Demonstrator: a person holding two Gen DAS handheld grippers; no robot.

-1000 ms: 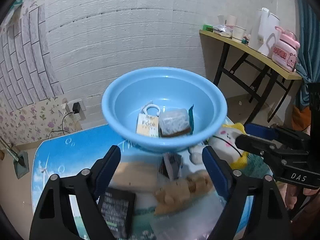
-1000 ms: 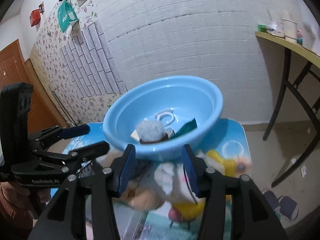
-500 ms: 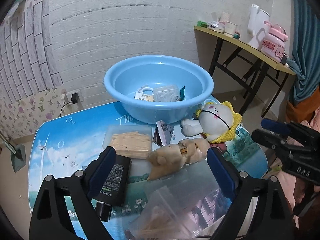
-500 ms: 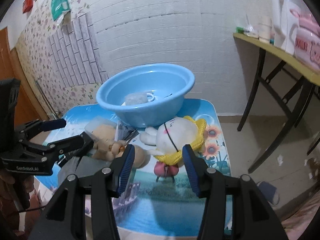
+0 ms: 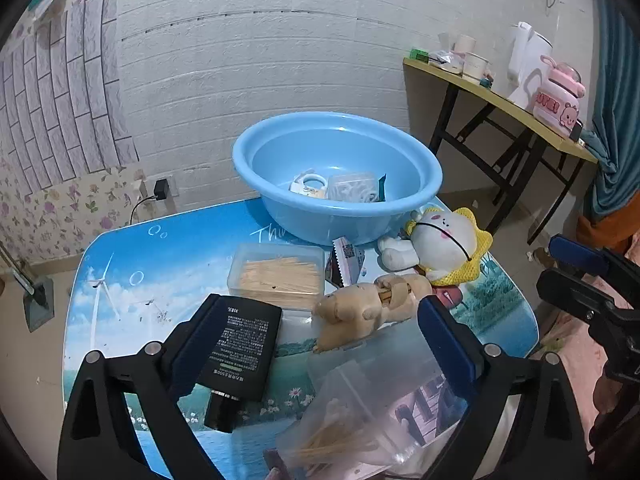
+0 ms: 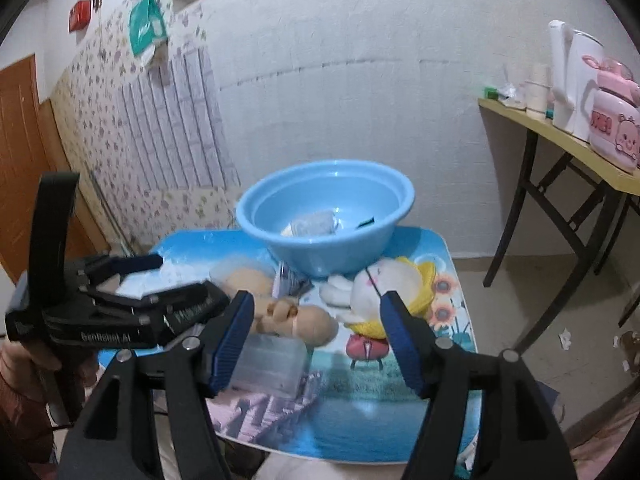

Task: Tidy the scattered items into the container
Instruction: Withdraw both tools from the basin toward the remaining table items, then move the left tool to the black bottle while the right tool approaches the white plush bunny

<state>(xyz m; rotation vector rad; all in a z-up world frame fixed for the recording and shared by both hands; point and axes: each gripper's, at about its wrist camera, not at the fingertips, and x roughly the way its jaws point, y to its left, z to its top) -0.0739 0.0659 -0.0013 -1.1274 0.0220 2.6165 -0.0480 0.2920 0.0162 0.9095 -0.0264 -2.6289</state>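
Here we are looking over the table [image 5: 168, 240], its top printed with sky and water. The basin [image 5: 340, 184] is sitting at its twelve o'clock edge, already holding a few small packets. Touching the basin at its four o'clock, the white plush [image 5: 444, 240] is lying on its side. At the plush's seven o'clock the tan doll [image 5: 364, 312] is lying, with the stick box [image 5: 280, 276] just beside it at nine o'clock. A sachet [image 5: 346, 258] is leaning between box and basin. The black pack [image 5: 240, 348] and a clear bag [image 5: 372, 404] are lying nearest us.

We are opening our left gripper [image 5: 316, 344] wide above pack and bag, pinching nothing. We are also opening our right gripper [image 6: 316, 340], hovering empty over the doll and plush.
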